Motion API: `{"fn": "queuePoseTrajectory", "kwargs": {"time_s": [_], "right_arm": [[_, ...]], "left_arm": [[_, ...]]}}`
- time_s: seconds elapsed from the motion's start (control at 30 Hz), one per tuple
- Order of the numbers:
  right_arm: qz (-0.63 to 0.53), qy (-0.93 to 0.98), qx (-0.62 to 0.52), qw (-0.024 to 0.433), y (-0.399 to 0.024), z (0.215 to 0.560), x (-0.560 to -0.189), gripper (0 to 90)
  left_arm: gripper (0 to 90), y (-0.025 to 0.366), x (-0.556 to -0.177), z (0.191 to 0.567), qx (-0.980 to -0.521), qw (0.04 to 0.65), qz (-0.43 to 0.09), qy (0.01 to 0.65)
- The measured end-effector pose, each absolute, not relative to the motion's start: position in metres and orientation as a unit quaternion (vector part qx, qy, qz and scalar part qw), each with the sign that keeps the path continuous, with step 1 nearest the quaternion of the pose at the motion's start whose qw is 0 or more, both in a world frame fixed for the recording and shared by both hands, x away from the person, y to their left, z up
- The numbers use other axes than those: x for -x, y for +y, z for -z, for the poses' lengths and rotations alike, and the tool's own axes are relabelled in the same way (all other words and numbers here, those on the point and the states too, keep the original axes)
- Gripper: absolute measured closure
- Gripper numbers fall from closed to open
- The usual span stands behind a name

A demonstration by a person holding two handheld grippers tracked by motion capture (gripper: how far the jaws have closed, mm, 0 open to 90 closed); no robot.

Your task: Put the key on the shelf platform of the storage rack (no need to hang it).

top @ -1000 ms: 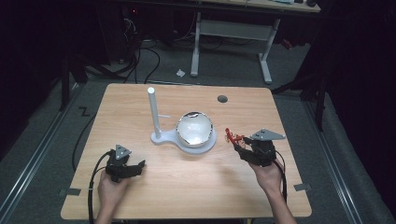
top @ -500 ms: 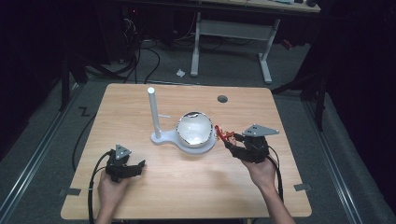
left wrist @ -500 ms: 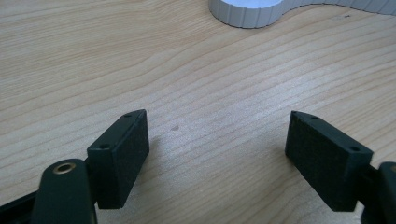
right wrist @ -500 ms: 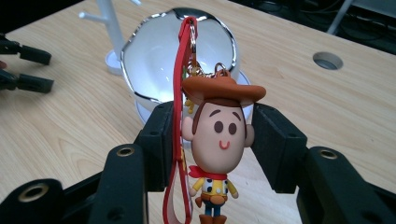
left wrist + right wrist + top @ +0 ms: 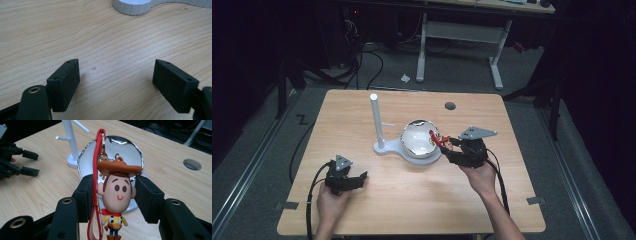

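- At the table's right of centre, the right gripper (image 5: 447, 147) is held just beside the silver bowl (image 5: 421, 140), its jaws clenched on a cowboy figure keychain (image 5: 117, 195) — the big head is pinched between the two pads.
- The figure is gripped by the head, so that its red strap (image 5: 96, 177) and metal ring are left free above and below the jaws; this is judged to suit hanging the loop on a peg.
- The white peg stand (image 5: 377, 125) is placed just left of the bowl, its base touching the bowl's rim; short pegs are seen on its post in the right gripper view.
- The left gripper (image 5: 354, 180) is kept low over the bare table (image 5: 512, 190) near the front-left edge, well apart from the stand — its jaws are spread wide, with nothing between them.
- The left hand is judged to be parked clear, so the approach to the stand is left unobstructed.
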State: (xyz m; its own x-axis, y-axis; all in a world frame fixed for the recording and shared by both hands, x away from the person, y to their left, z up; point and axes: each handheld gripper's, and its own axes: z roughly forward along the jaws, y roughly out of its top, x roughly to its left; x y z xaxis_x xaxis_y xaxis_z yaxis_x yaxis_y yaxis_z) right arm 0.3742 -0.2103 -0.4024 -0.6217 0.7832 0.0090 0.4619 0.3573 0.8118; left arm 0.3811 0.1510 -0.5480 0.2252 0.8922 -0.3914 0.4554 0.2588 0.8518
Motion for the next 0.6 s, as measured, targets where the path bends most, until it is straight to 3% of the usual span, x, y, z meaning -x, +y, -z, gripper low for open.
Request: {"fn": "queuePoseTrajectory", "kwargs": {"time_s": [0.6], "right_arm": [[-0.410, 0.810, -0.378, 0.185, -0.193, 0.402, -0.396, 51.9]], "left_arm": [[22.1, 0.151, -0.381, 0.548, -0.573, 0.533, -0.205, 0.588]]}}
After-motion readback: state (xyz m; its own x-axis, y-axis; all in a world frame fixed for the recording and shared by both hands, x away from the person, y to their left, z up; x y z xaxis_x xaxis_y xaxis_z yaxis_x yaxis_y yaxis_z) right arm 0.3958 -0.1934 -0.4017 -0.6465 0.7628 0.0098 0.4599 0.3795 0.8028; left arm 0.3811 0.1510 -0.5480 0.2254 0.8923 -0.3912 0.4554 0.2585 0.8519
